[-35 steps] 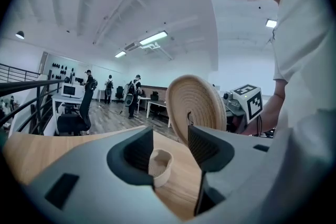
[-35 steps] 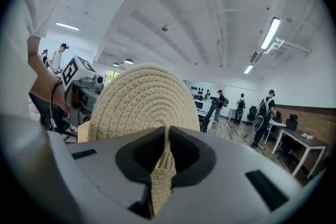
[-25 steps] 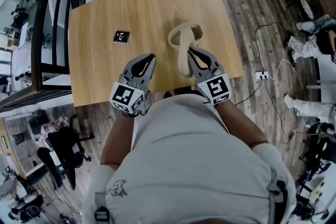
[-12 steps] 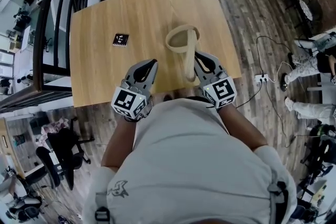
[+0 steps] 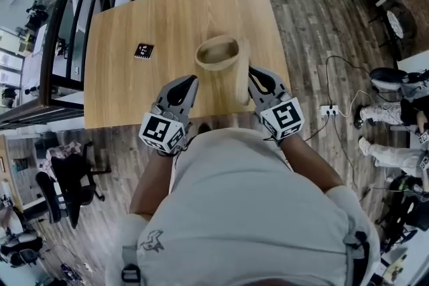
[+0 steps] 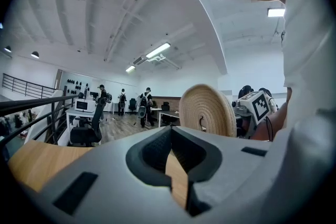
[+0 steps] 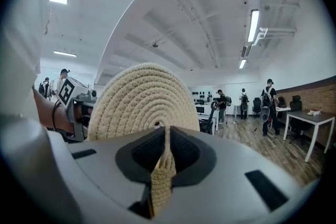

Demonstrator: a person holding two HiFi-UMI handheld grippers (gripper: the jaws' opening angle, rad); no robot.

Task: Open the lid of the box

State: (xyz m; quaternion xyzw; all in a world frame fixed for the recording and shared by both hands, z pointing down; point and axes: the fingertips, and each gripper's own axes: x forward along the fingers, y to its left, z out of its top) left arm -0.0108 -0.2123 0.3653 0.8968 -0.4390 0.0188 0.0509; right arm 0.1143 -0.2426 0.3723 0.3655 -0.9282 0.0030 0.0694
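Only the right gripper view shows the right hand-held gripper (image 7: 166, 134) pinched on a woven strip of the lid (image 7: 140, 99), which stands on edge. The left gripper view shows the left hand-held gripper (image 6: 170, 132) closed on nothing. From above, the round woven box (image 5: 216, 66) sits open beside the lid on the wooden tabletop (image 5: 134, 94); its contents I cannot tell. A marker card (image 5: 143, 50) lies well left. Beyond are the plank floor (image 5: 315, 23) and railing (image 5: 57, 37).
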